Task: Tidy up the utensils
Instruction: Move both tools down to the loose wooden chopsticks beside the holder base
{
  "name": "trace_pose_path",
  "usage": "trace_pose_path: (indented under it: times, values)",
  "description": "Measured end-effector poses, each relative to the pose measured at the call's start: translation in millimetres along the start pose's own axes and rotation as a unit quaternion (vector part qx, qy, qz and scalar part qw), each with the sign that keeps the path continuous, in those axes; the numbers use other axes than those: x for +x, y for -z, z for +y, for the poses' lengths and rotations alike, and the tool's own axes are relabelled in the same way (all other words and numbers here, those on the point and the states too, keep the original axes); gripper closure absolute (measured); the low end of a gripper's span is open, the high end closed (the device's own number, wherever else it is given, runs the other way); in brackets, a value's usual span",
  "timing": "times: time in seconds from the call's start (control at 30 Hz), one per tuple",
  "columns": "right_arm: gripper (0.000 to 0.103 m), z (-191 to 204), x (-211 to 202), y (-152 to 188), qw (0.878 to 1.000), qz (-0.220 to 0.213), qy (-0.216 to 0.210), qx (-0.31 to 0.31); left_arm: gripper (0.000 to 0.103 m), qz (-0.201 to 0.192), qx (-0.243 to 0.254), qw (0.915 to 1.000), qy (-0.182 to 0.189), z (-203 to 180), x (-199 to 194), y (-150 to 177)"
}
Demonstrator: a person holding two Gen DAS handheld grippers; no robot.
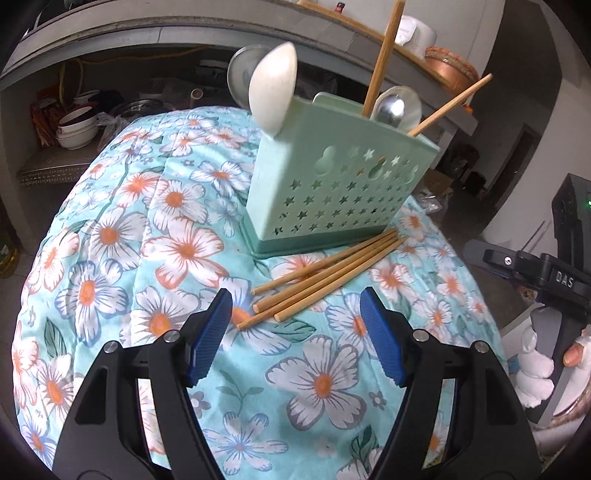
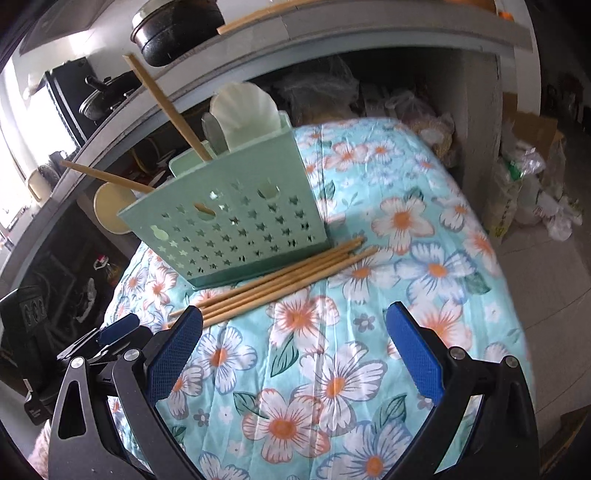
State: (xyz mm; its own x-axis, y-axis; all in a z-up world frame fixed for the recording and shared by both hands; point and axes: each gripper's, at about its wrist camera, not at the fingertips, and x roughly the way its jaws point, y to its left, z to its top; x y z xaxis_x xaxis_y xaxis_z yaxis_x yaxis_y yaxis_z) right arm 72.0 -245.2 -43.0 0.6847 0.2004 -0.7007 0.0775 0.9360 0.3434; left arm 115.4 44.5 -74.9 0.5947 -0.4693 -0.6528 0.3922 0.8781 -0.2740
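A mint green utensil holder (image 1: 332,184) (image 2: 236,225) with star cut-outs stands on the floral cloth. Inside it are a white ladle (image 1: 275,86) (image 2: 243,107), a metal spoon (image 1: 391,109) and two upright wooden chopsticks (image 1: 382,59) (image 2: 166,107). Several loose chopsticks (image 1: 325,277) (image 2: 273,278) lie in a bundle at the holder's base. My left gripper (image 1: 297,306) is open just short of the bundle's near ends, nothing between its blue pads. My right gripper (image 2: 295,325) is open too, its left fingertip (image 2: 188,321) near the bundle's left ends.
The floral quilted cloth (image 1: 155,236) (image 2: 424,240) covers a rounded table that drops off on all sides. Shelves with bowls (image 1: 75,127) and a dark pot (image 2: 177,29) stand behind. Bags (image 2: 535,192) sit on the floor at right. The right gripper's body (image 1: 546,277) shows beside the table.
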Motion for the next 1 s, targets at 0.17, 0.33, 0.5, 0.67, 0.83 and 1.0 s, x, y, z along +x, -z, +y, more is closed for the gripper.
trace_pose_path:
  times: [0.17, 0.33, 0.5, 0.67, 0.83, 1.0]
  values:
    - [0.006, -19.5, 19.8, 7.1, 0.998, 0.025, -0.045, 0.022, 0.035, 0.010, -0.018, 0.9988, -0.043, 3.9, 15.5, 0.2]
    - [0.006, -33.6, 25.4, 11.1, 0.996, 0.033, -0.077, 0.030, 0.035, 0.009, -0.033, 0.9965, -0.076, 1.3, 18.3, -4.6]
    - [0.006, -42.5, 17.2, 16.8, 0.994, 0.028, -0.100, 0.040, 0.035, 0.002, -0.023, 0.9956, -0.090, -14.7, 17.9, -10.5]
    - [0.006, -46.0, 8.2, 20.4, 0.992, 0.021, -0.115, 0.041, 0.035, 0.005, -0.008, 0.9958, -0.091, -26.8, 19.9, -13.7]
    - [0.006, -49.5, 10.3, 20.3, 0.991, 0.023, -0.119, 0.048, 0.035, 0.012, 0.002, 0.9958, -0.091, -32.4, 28.1, -15.5]
    - [0.006, -49.1, 9.0, 22.4, 0.991, 0.023, -0.123, 0.044, 0.035, 0.012, 0.007, 0.9958, -0.090, -34.5, 32.7, -15.6]
